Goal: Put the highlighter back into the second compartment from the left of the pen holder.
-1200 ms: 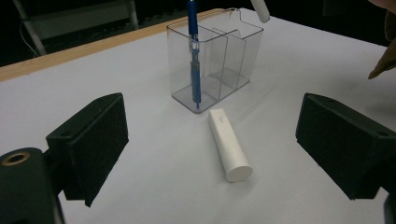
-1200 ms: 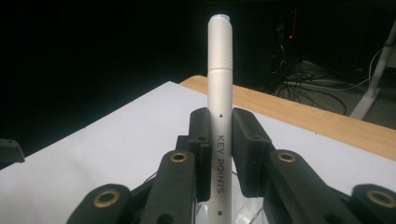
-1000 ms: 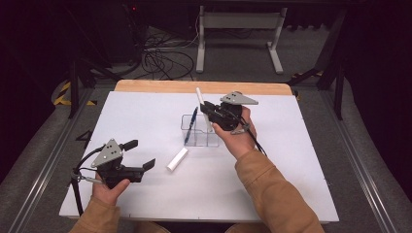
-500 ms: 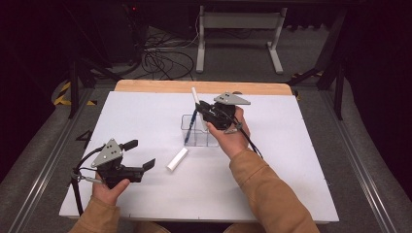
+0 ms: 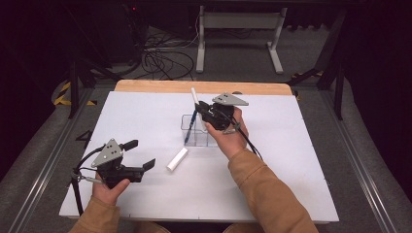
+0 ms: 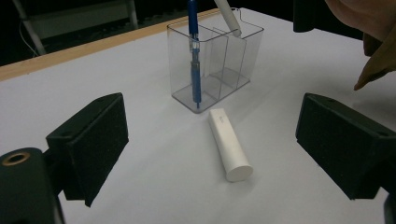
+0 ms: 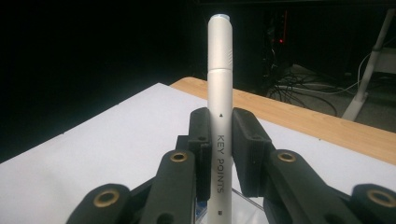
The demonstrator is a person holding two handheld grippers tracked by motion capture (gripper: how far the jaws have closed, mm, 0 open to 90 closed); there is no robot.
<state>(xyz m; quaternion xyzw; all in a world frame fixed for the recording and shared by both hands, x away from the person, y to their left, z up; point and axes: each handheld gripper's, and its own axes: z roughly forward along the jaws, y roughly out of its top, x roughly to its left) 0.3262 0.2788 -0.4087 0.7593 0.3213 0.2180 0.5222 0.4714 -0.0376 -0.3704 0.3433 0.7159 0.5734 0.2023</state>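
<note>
White marker clamped upright between right gripper jaws (both pads touching).

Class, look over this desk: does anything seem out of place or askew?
One white cap lies loose on the table, beside the clear holder where the blue pen stands. Nothing is spilled or broken.

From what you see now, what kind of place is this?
Probably a lab or workshop set up for recording. A white table stands on a grey floor in a dark room, with loose cables and a metal stand behind it.
</note>
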